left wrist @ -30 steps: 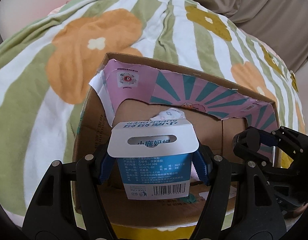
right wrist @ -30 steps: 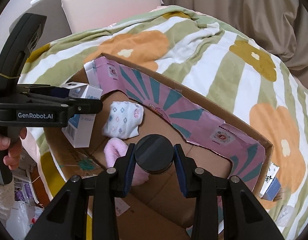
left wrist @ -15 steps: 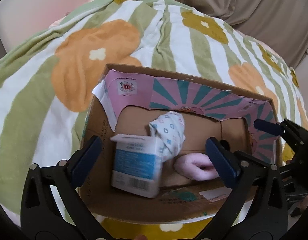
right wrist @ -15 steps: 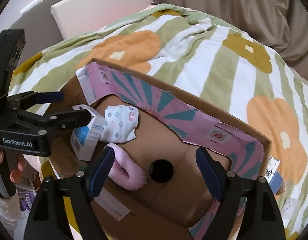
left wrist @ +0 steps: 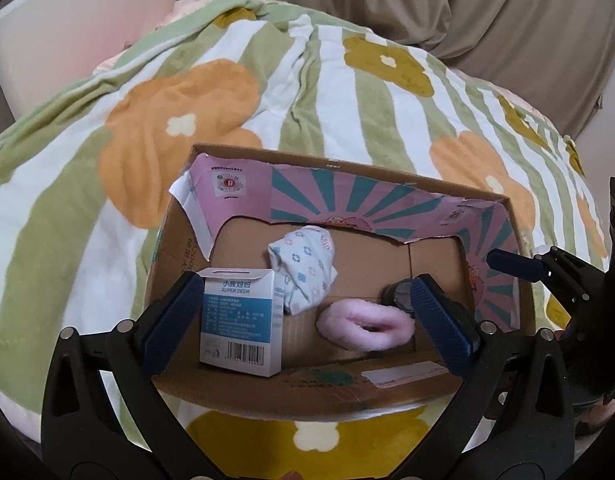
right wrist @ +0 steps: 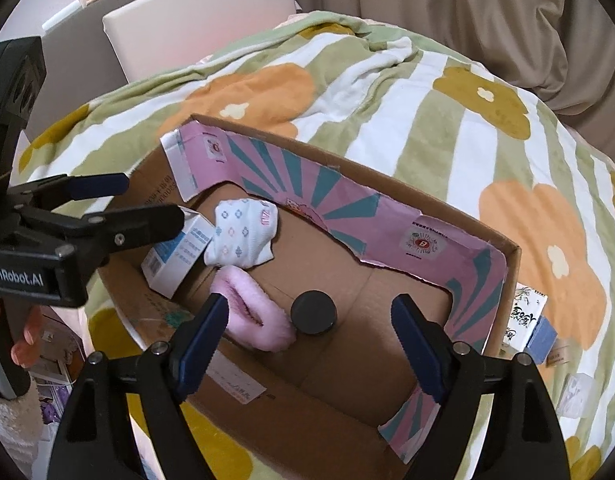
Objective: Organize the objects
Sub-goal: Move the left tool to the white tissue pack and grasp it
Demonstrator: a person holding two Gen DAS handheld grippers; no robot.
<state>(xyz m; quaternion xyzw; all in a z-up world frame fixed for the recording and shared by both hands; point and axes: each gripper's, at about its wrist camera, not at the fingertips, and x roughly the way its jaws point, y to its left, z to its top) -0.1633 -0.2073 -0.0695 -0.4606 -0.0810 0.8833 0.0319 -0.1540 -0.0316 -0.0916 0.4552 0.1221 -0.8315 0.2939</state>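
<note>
Left-wrist view: we hold the left gripper (left wrist: 303, 320) spread wide w/ nothing in it; the blue-white carton (left wrist: 240, 322) stands inside the cardboard box (left wrist: 347, 396), near its left wall, beside the sock (left wrist: 303, 270) and pink scrunchie (left wrist: 365, 326). Right-wrist view: right gripper (right wrist: 309, 334) gapes empty over the box; black jar (right wrist: 313, 312) sits on box floor. Drop-off looks done. Next, we'd judge: fetch the small packs (right wrist: 531, 326) just outside the box's right wall.
</note>
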